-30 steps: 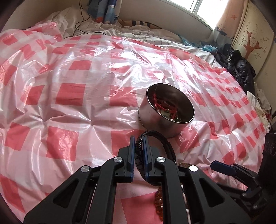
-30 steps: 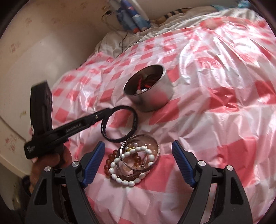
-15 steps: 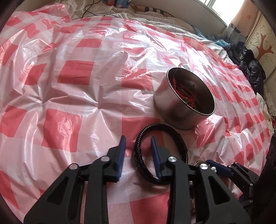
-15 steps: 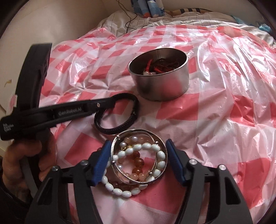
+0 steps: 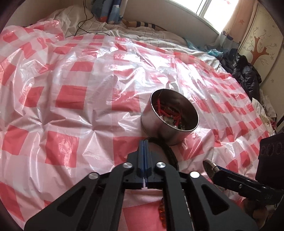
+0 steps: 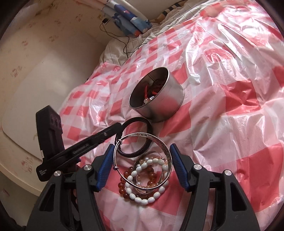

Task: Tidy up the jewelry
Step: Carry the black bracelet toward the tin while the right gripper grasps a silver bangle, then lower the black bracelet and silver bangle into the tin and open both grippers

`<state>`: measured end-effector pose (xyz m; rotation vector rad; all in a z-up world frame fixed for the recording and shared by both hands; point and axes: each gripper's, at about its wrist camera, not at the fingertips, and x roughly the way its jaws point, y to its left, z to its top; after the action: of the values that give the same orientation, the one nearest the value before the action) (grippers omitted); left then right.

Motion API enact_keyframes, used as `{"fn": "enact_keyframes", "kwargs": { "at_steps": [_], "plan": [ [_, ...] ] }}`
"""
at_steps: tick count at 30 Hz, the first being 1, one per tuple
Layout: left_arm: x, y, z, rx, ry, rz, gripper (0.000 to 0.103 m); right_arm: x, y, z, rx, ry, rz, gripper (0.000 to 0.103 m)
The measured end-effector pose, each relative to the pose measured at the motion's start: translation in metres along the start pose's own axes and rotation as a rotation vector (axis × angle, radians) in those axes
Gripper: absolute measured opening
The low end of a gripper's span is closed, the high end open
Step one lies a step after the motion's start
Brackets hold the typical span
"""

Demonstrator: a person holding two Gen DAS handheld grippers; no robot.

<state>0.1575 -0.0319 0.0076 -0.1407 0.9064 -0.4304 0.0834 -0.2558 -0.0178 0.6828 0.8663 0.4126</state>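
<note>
Metal tin (image 5: 166, 128) blocks ahead; checkered sheet (image 5: 71, 110) leftward seems open.

White lettering on the left hand-held gripper (image 6: 122, 130) is too small to read.

Round tin (image 6: 159, 104) sits on the bed's plastic sheet (image 6: 230, 88), approx mid-frame in right wrist view, w/ jewelry pieces (image 6: 150, 92) inside. Braided bracelet (image 6: 136, 136) lies just beside the tin at its 7 o'clock, nearer the camera. Left tool (image 6: 120, 127) comes in from 9 o'clock, tips at the bracelet's left edge. Bangle (image 6: 142, 160) stands tilted between right tool's (image 6: 142, 167) fingers (image 6: 179, 168), partly in front of the braided bracelet. Bead bracelets (image 6: 147, 186) lie under it. Pillows (image 5: 106, 10) at 12, beyond the sheet.
</note>
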Motion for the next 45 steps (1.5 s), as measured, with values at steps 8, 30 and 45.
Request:
{"fn": "enact_keyframes", "kwargs": {
  "at_steps": [8,30,45],
  "plan": [
    [0.006,0.003,0.002,0.000,0.038,0.041,0.000,-0.006,-0.003,0.001,0.016,-0.018,0.001,0.062],
    [0.013,0.003,-0.005,-0.013,0.070,-0.066,0.008,-0.014,-0.002,0.001,0.017,-0.049,0.043,0.062],
    [-0.001,-0.009,0.036,0.011,-0.075,-0.056,0.008,-0.029,0.024,0.029,-0.114,-0.183,-0.033,0.062]
  ]
}}
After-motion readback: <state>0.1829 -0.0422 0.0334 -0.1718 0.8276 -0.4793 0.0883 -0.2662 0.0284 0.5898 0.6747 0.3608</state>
